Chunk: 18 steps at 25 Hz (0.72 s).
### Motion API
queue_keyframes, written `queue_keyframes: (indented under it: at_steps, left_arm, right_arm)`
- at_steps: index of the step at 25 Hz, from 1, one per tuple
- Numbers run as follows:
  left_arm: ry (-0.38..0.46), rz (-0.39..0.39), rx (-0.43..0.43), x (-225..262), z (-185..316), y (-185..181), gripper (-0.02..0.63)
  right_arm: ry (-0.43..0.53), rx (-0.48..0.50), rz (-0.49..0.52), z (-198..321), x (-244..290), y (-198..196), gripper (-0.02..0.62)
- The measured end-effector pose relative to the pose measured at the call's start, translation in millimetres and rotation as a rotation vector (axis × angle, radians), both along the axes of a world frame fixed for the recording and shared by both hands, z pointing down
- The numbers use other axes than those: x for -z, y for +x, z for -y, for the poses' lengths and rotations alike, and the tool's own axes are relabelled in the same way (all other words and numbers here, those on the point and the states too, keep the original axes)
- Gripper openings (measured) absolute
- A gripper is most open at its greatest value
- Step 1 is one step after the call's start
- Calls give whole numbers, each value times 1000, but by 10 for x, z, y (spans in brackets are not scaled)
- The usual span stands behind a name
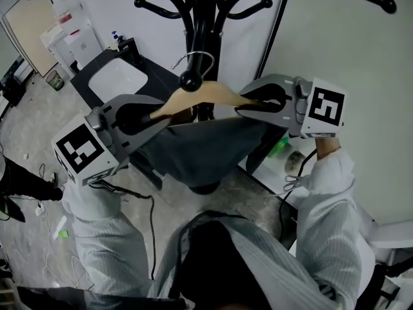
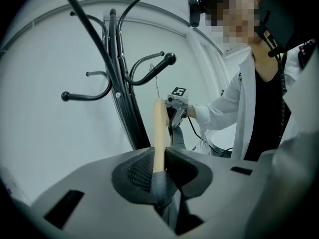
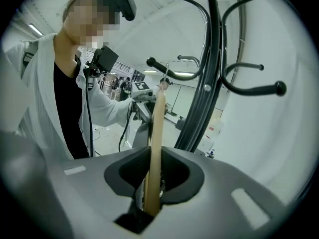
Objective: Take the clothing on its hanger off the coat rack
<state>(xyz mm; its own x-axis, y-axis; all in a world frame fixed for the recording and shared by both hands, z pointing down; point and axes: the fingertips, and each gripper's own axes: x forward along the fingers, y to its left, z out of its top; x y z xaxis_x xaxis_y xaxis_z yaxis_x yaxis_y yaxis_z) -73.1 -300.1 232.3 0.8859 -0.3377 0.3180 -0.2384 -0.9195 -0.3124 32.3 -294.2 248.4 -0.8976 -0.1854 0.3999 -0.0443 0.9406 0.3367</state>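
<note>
Black metal coat rack [image 1: 205, 18], curved arms w/ ball tips, stands on grey speckled floor [image 1: 39, 128]. Pale wooden hanger [image 1: 200, 95] w/ dark grey garment [image 1: 200, 147] hangs from it, wire hook [image 1: 205, 55] over a short lower arm, near its knob. Small green scrap [image 1: 63, 234] on floor at left.

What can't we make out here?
- Head view: lower pole of the black metal coat rack, hidden behind the dark grey garment.
- Head view: garment type; only bunched folds show.
- Left and right gripper views: whether the thin wire hook of the pale wooden hanger sits on a peg; too small.
</note>
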Motion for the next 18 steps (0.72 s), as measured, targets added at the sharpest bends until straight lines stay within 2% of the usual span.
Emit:
queue_keyframes:
  at_steps: [4, 8, 10, 14, 18]
  left_arm:
    - [14, 0, -30, 245, -200, 67, 69]
    - [9, 4, -85, 331, -257, 111, 67]
    - [-3, 15, -142, 307, -453, 317, 64]
    - [-29, 21, -254, 189, -981, 966, 61]
    - [-133, 9, -319, -57, -872, 1173, 57]
  right_arm:
    - [49, -5, -4, -159, 284, 77, 64]
    - [44, -39, 20, -262, 427, 98, 63]
    - [49, -77, 4, -494, 405, 312, 63]
    - [34, -194, -35, -1012, 233, 982, 60]
    - [-16, -246, -30, -926, -6, 1181, 58]
